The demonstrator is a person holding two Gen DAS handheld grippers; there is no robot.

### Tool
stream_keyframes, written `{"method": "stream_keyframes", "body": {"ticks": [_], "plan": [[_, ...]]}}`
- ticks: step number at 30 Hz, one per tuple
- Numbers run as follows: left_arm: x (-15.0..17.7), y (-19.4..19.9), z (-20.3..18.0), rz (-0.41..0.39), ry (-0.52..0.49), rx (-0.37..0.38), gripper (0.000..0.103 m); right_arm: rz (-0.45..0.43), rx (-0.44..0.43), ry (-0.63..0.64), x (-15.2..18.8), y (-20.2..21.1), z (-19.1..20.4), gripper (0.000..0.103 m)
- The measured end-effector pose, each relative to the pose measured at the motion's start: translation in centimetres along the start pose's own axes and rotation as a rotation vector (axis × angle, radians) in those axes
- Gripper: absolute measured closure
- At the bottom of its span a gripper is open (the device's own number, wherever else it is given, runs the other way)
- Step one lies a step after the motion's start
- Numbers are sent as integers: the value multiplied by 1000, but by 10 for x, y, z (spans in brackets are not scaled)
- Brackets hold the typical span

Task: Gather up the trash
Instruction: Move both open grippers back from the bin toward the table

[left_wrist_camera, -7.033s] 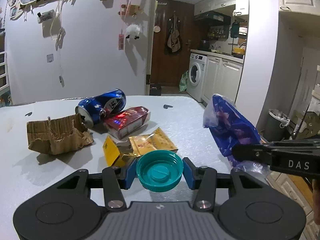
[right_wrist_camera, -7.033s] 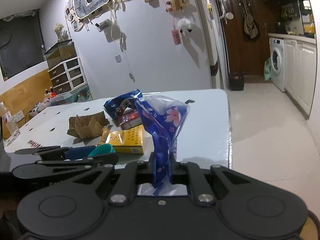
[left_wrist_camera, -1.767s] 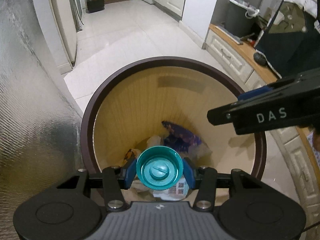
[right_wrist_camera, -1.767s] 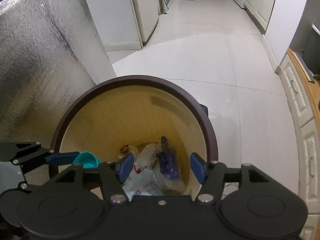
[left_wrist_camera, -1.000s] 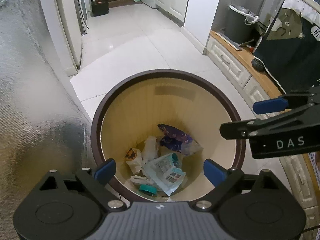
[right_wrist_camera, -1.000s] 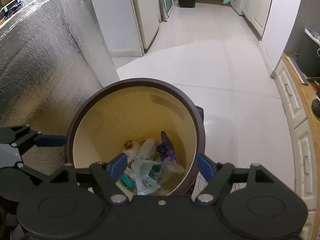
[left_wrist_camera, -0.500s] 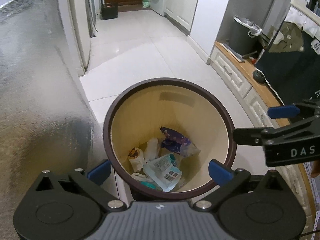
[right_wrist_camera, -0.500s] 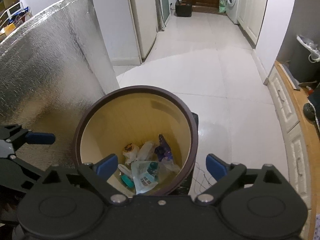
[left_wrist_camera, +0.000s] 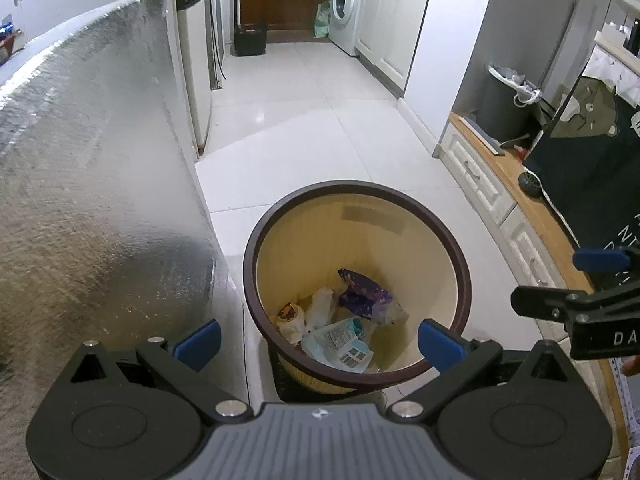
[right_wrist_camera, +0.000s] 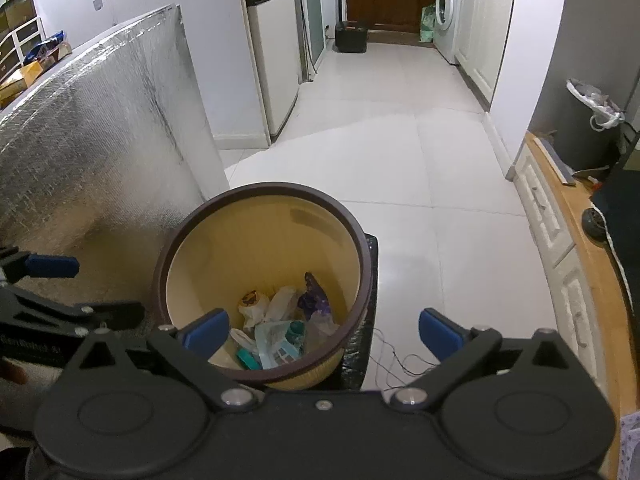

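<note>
Jaws wide; teal lid (right_wrist_camera: 245, 358) half-hidden.

A round cream waste bin with a dark brown rim (left_wrist_camera: 456, 256) is set on the white tiled floor (left_wrist_camera: 320, 128), just right of a tall silver foil-faced panel (left_wrist_camera: 92, 184). Inside the bin, a blue flowered plastic bag (left_wrist_camera: 366, 290) is lodged behind a clear labelled wrapper (left_wrist_camera: 340, 344), and a teal plastic cap (right_wrist_camera: 247, 358) is found at the near left. A white washing machine (left_wrist_camera: 344, 24) is placed far behind the bin.
</note>
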State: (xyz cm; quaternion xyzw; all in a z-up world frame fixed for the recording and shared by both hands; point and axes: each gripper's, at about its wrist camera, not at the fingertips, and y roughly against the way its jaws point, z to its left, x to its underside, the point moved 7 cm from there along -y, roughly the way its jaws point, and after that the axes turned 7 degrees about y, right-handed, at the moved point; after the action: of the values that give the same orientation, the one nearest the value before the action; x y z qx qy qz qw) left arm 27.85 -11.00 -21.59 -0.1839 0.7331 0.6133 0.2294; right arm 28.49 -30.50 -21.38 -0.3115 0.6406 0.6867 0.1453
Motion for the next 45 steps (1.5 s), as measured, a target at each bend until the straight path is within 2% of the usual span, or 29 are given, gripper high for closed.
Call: {"method": "stream_keyframes", "body": {"ticks": [13,28,39,45], "plan": [[12,37,-3,-45,-19,-2,0,-63,31,-11,19,45,0,0],[19,78,-7,-118,-37,35,0,-116,91,-20,38,91,-2,0],[6,136,-19,-258,-84,87,0,-246,112,-6,34,145,10,0],[-7,177,-18,-355,-111,98,0,-348,112,19,14,175,25,0]]}}
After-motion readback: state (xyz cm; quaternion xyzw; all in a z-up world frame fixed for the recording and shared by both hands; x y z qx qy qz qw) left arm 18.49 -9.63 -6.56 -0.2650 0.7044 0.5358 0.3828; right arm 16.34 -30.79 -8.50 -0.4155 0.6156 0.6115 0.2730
